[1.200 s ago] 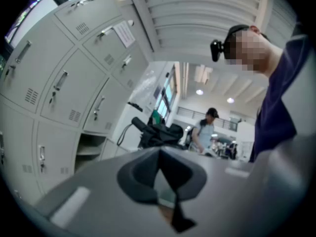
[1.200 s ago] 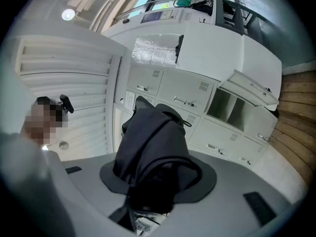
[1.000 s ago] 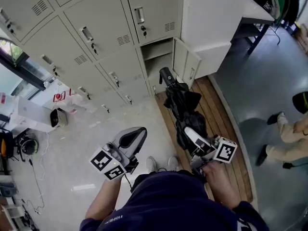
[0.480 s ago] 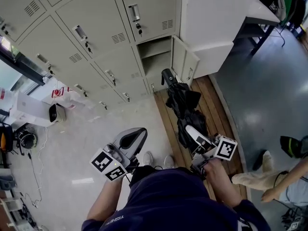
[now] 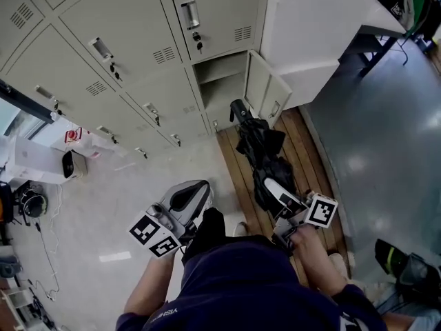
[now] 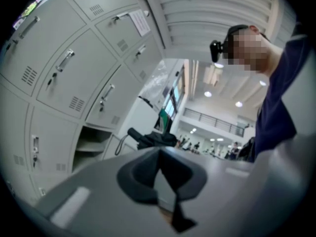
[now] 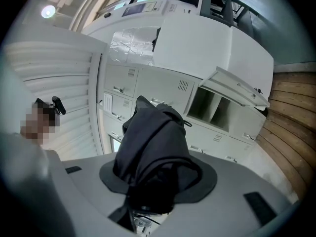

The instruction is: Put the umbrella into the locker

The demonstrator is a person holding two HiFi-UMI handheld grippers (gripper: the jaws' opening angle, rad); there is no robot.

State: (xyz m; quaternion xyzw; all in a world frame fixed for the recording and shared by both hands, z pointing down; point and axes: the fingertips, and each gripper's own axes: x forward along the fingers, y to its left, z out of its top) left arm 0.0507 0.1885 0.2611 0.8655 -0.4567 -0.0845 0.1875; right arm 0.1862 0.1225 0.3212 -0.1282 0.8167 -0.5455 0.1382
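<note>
A folded black umbrella sticks out level from my right gripper, which is shut on its fabric end. Its handle points at the open bottom locker, just short of the opening. In the right gripper view the umbrella fills the jaws of the right gripper, with the open locker and its swung-out door ahead. My left gripper hangs beside it, shut and empty. The left gripper view shows the left gripper, the umbrella and the locker shelf.
Closed grey lockers fill the wall left of the open one. A white cabinet stands right of the open door. Wooden floor boards lie under the umbrella. White boxes sit at the left. Another person's shoe is at the lower right.
Both grippers and the umbrella have moved a little lower and closer to the lockers. The passer-by on the right has walked down toward the picture's bottom edge.
</note>
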